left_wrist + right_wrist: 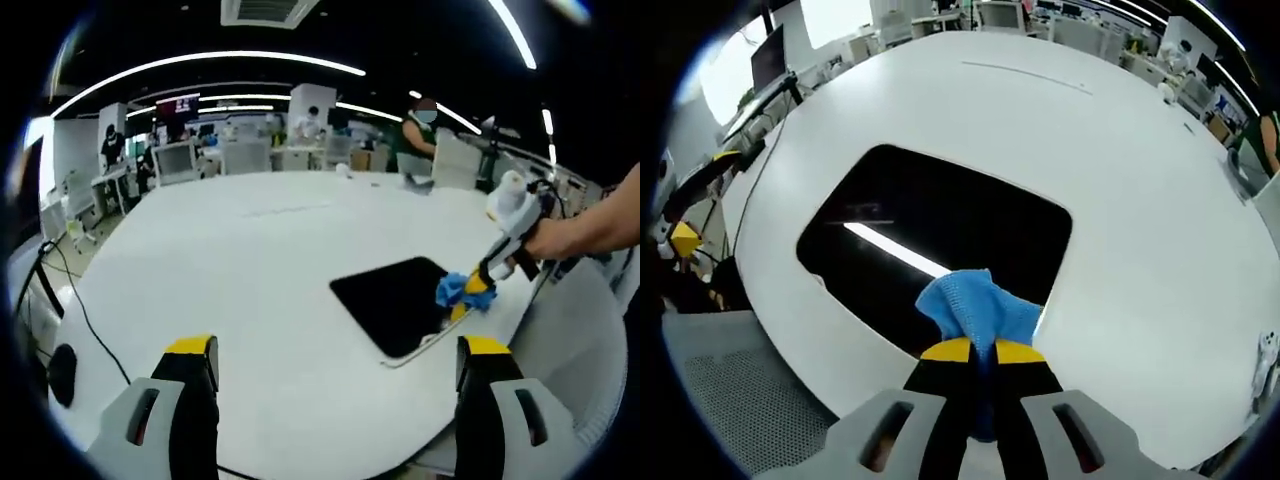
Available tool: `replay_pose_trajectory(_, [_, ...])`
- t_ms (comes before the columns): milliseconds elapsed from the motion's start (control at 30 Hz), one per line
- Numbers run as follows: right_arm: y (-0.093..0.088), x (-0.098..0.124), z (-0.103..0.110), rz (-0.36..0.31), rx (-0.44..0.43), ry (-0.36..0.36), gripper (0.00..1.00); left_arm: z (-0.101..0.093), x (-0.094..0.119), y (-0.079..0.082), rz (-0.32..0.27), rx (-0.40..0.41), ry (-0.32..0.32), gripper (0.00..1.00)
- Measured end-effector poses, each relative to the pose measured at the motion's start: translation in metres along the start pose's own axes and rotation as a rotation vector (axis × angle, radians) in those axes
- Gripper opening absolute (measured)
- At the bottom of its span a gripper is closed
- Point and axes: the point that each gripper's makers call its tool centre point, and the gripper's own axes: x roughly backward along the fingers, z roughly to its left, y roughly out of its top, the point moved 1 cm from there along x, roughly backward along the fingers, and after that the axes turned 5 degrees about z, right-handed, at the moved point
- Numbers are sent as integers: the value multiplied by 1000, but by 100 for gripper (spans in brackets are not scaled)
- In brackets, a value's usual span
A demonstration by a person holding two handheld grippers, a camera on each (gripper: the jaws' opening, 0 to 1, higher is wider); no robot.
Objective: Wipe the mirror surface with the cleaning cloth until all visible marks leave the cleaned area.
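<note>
While the right gripper pinches the blue cloth tight between its two yellow-tipped jaws, the cloth rests on the near edge of the mirror. The cloth looks soft and bumpy, like a knitted rag, and it is bunched up into a little lump. There is one cloth and one mirror.

The mirror is a flat, dark rectangle with round corners. It is smooth and shiny, and one long bright light stripe shows in it. It lies flat on the big white table, which is smooth and curved at the edge.

In the left gripper view, the left gripper hangs above the table with its two jaws far apart and nothing between them. Each jaw is grey with a yellow tip. From there the mirror lies off to the right, and the cloth sits at its right side, held by the right gripper. A person's hand holds that gripper.

Far behind the table are desks, screens and a few people.
</note>
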Motion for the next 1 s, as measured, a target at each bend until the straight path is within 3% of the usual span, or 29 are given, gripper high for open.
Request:
replay_pose_trajectory(500, [21, -7, 46, -4, 22, 30, 1, 28, 15, -1, -2, 1, 2, 99])
replay_pose_trajectory(1000, [38, -13, 84, -8, 35, 57, 1, 43, 23, 0, -5, -2, -7, 99])
